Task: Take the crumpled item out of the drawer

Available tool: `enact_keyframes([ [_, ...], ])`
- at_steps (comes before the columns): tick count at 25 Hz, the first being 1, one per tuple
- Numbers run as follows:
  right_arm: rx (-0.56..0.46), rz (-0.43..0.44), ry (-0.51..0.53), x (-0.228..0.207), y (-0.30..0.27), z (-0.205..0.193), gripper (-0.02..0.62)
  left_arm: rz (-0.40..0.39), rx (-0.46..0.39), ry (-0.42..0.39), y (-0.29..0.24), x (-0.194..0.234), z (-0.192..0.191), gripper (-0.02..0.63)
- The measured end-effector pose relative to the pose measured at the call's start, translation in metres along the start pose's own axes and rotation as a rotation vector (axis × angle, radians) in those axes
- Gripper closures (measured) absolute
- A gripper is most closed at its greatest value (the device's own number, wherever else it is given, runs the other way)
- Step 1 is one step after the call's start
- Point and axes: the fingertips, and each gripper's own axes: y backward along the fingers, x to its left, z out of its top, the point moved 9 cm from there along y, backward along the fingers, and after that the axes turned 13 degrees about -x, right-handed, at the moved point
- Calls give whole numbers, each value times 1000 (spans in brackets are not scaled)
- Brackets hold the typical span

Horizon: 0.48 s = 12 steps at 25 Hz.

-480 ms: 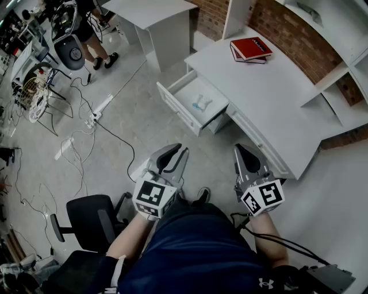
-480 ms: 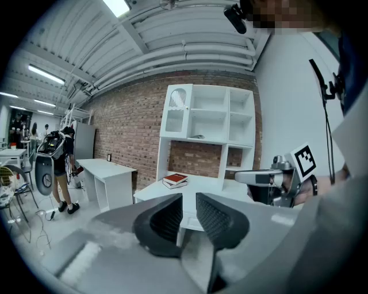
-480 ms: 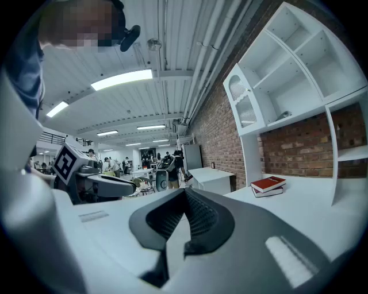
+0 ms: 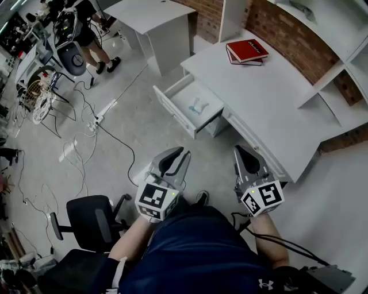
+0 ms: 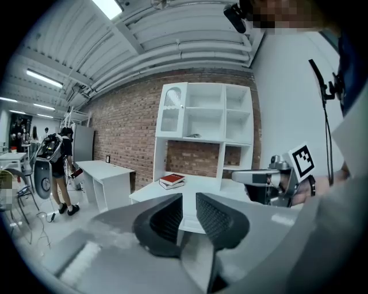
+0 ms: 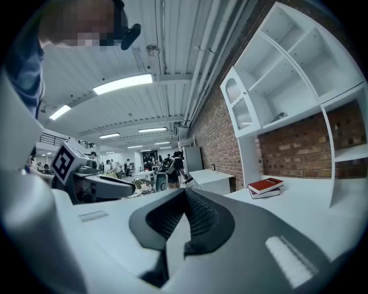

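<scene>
The white drawer [image 4: 172,110] of the desk [image 4: 276,109] stands pulled open. A small pale crumpled item [image 4: 196,105] lies on its floor. Both grippers hover near my lap, well short of the drawer. My left gripper [image 4: 177,154] points toward the drawer, open, with a narrow gap and nothing between its ribbed pads [image 5: 167,218]. To its right, my right gripper [image 4: 239,150] is shut and empty, its tips touching [image 6: 184,194]. Neither gripper view shows the drawer or the item.
Two red books [image 4: 246,50] lie stacked on the desk near the brick wall. White shelving rises behind the desk. A black office chair [image 4: 92,221] stands at my left. Cables [image 4: 86,143] and a fan [image 4: 40,103] lie on the floor, and a person stands by a second white table [image 4: 155,17].
The head view has shifted a little, so the desk and drawer sit slightly higher and further left. Both grippers keep the same pose and the same jaw gap.
</scene>
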Motion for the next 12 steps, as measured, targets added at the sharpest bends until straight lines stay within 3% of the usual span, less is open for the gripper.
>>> enact_keyframes([
  [12,38,-27,-38,-22,-22,-17,592,24,28,28,-24,20,-13,526],
])
